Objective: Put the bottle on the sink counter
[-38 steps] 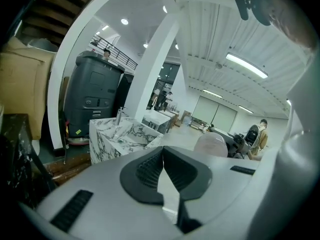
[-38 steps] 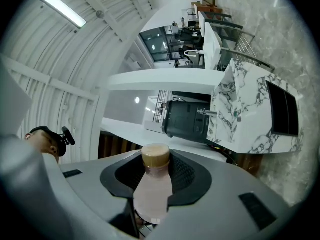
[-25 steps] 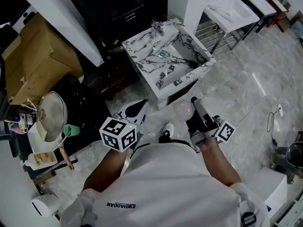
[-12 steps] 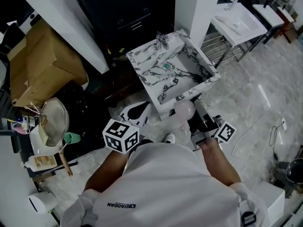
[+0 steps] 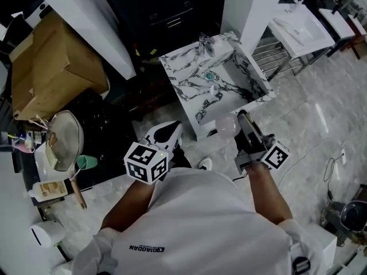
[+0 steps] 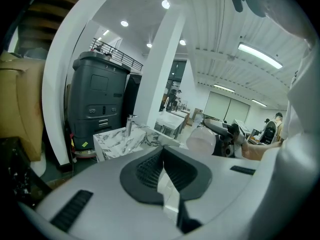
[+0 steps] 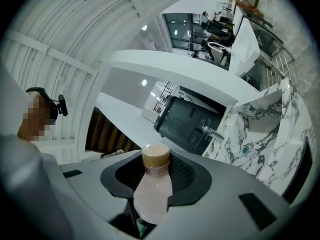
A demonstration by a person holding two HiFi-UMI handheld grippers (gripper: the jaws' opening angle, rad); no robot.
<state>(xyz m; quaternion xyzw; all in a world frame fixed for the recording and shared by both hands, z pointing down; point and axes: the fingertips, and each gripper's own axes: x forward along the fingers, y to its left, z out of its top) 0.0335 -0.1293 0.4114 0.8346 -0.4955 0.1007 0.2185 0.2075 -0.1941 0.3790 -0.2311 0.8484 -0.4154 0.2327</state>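
Note:
A pale pink bottle (image 5: 227, 126) with a tan cap (image 7: 156, 156) is gripped in my right gripper (image 5: 239, 124), which is shut on its body (image 7: 152, 191). It hangs just in front of the near edge of the marble sink counter (image 5: 189, 76), which has a faucet (image 5: 205, 43) and a basin (image 5: 229, 82). My left gripper (image 5: 166, 135) is to the left, below the counter's front; its jaws meet with nothing between them (image 6: 165, 171). The left gripper view shows the bottle (image 6: 201, 140) and the counter (image 6: 120, 140) ahead.
A cardboard box (image 5: 54, 67) and a pan (image 5: 63, 142) stand at the left among clutter. A dark cabinet (image 5: 166, 10) and a white pillar (image 5: 252, 7) are behind the sink. A white basin on a rack (image 5: 301, 30) is at the upper right. A cable (image 5: 332, 165) lies on the floor.
Both grippers have moved closer to the marble sink, the right one carrying the bottle and rolling somewhat. The sink sits lower and nearer in the head view.

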